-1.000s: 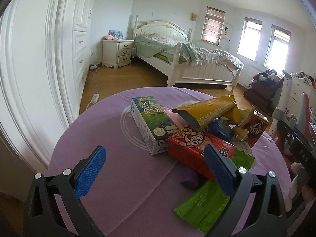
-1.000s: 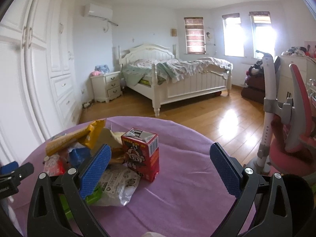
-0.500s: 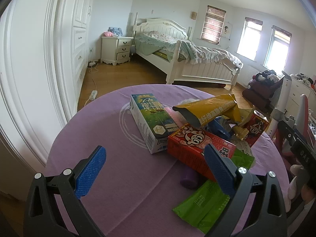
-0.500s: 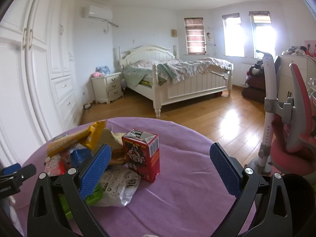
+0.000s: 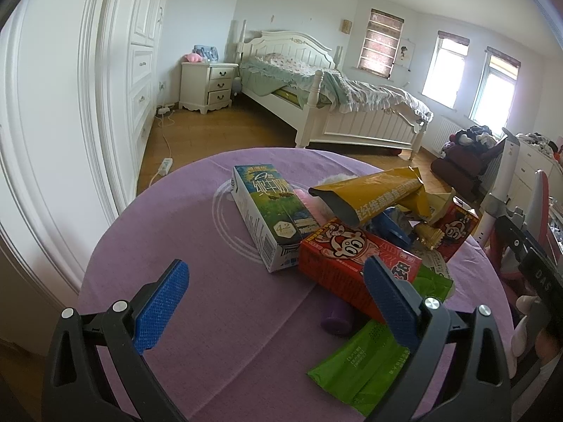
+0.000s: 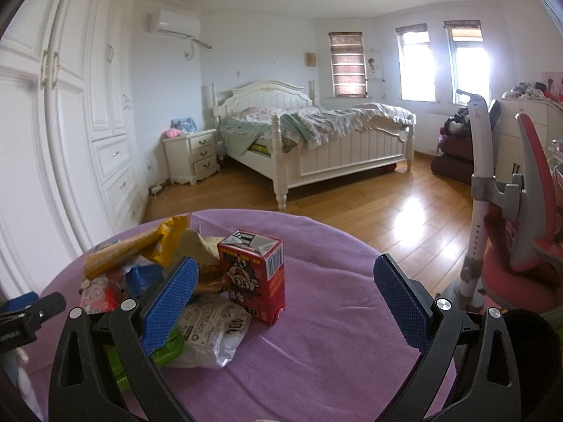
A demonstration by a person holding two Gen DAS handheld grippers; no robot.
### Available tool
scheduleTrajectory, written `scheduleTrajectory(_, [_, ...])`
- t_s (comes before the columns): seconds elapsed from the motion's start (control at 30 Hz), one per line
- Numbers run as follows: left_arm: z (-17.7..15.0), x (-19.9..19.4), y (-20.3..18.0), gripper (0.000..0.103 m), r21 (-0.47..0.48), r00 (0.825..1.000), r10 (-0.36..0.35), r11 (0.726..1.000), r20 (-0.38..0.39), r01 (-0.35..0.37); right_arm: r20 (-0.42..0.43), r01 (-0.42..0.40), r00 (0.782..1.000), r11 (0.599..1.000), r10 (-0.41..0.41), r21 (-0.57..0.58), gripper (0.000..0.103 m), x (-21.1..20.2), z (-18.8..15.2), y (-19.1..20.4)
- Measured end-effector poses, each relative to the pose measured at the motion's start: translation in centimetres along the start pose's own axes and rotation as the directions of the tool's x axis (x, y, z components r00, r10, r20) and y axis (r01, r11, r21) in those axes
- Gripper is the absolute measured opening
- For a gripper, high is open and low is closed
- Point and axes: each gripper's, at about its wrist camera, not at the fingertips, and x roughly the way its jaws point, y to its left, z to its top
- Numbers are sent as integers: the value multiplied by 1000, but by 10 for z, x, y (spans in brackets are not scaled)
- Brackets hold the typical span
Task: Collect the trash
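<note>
Purple cloth (image 5: 197,316) covers the round table under both my grippers, with a white bed (image 6: 316,147) and wood floor beyond. My left gripper (image 5: 278,302) is spread wide and holds nothing; my right gripper (image 6: 285,299) is likewise released and empty.

Ahead of my left fingers lies the trash pile. A green-and-white milk carton (image 5: 267,214) lies flat, its long axis running from near my fingers away toward the bed. Just right of it a red drink box (image 5: 352,263) lies on its side, slanting toward my right finger, which covers its near end. A yellow wrapper (image 5: 373,197) rests across the top, open mouth pointing left. A green wrapper (image 5: 362,362) lies flat below my right finger, partly hidden.

Between my right gripper's fingers a small red carton (image 6: 255,277) stands upright, nearer the left one. A crumpled white wrapper (image 6: 211,334) beside it is partly hidden by that finger.
</note>
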Motion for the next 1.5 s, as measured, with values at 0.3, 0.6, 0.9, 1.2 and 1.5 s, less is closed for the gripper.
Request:
scheduleTrajectory(0.3, [1, -1, 1, 98, -1, 1000, -1, 1000, 0, 1, 3, 2, 1000, 1000, -2, -1, 99, -1, 0, 0])
scheduleTrajectory(0.6, [0, 0, 2, 98, -15, 1000, -9, 1000, -6, 9, -8, -10, 1000, 1000, 10, 2, 99, 1, 3, -2])
scheduleTrajectory(0.9, [46, 22, 60, 98, -173, 963, -238, 961, -124, 216, -206, -426, 904, 740, 375, -521, 98, 17, 64, 57])
scheduleTrajectory(1.2, [73, 75, 58, 98, -231, 931, -284, 945, -231, 231, -496, -524, 844, 114, 205, -844, 62, 93, 46, 166])
scheduleTrajectory(1.5, [82, 103, 44, 98, -169, 924, -235, 967, -303, 191, -520, -603, 797, 372, 307, -706, 19, 107, 73, 138])
